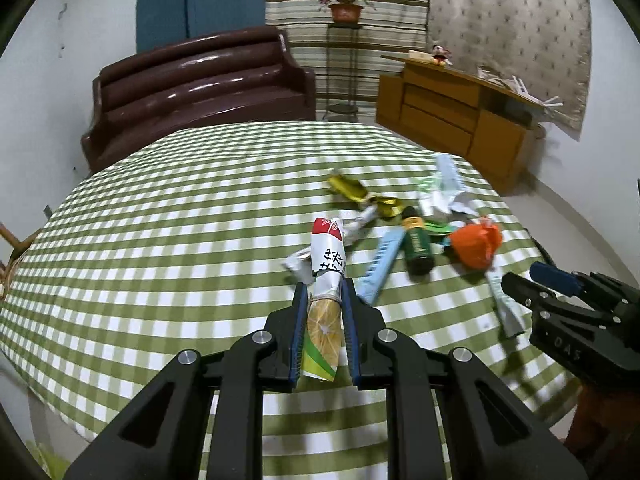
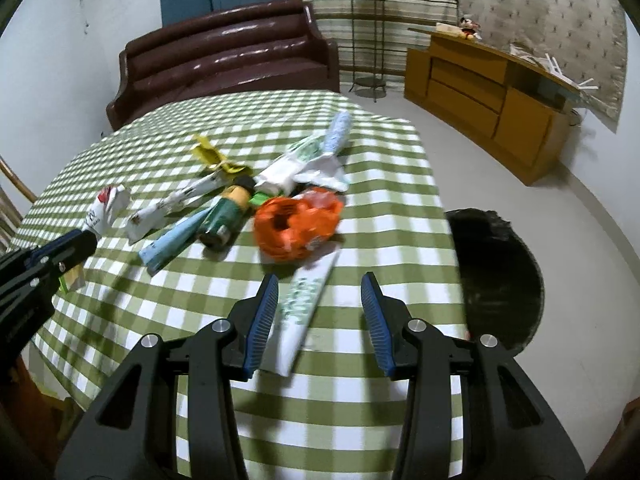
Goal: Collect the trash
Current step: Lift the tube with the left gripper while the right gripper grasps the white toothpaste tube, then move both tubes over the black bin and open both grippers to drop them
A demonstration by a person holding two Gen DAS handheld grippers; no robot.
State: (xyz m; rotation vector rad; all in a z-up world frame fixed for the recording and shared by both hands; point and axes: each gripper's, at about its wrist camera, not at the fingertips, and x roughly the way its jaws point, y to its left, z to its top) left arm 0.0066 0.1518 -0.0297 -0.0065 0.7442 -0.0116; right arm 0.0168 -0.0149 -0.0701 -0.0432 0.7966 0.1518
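My left gripper (image 1: 324, 292) is shut on a crumpled drink carton (image 1: 326, 264) with a lemon print, held over the green checked table (image 1: 180, 220); the carton also shows in the right wrist view (image 2: 106, 210). My right gripper (image 2: 320, 292) is open, its jaws on either side of a white and green wrapper (image 2: 304, 308) lying on the table. Beyond it lie an orange plastic bag (image 2: 296, 224), a dark green bottle (image 2: 224, 216), a light blue wrapper (image 2: 172, 240), a gold wrapper (image 2: 212, 156) and white wrappers (image 2: 304, 164).
A black bin (image 2: 500, 272) stands on the floor to the right of the table. A brown sofa (image 2: 228, 52) is behind the table, a wooden cabinet (image 2: 488, 96) at the back right, and a plant stand (image 2: 368, 40) between them.
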